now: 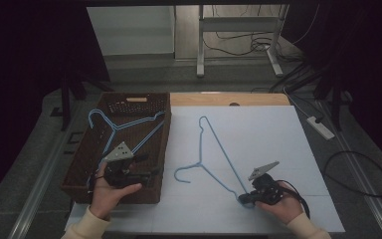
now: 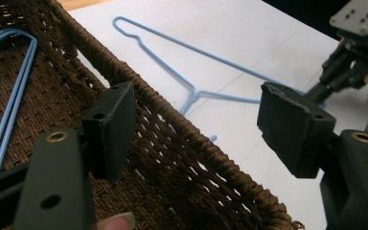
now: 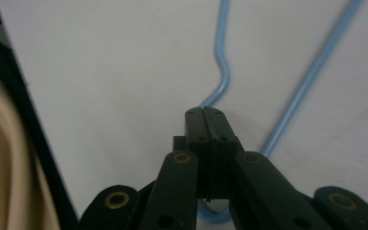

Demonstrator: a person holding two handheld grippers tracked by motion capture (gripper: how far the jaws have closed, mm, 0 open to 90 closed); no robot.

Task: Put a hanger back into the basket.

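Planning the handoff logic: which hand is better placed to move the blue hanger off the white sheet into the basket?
Right. The right gripper is already shut on the blue hanger at its corner bend. The left gripper hovers open over the basket, holding nothing, apart from that hanger.

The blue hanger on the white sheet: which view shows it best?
The high view: the whole blue hanger lies in sight, its corner in the right gripper. The left gripper view shows the hook and shoulder; the right gripper view shows the pinched corner close up.
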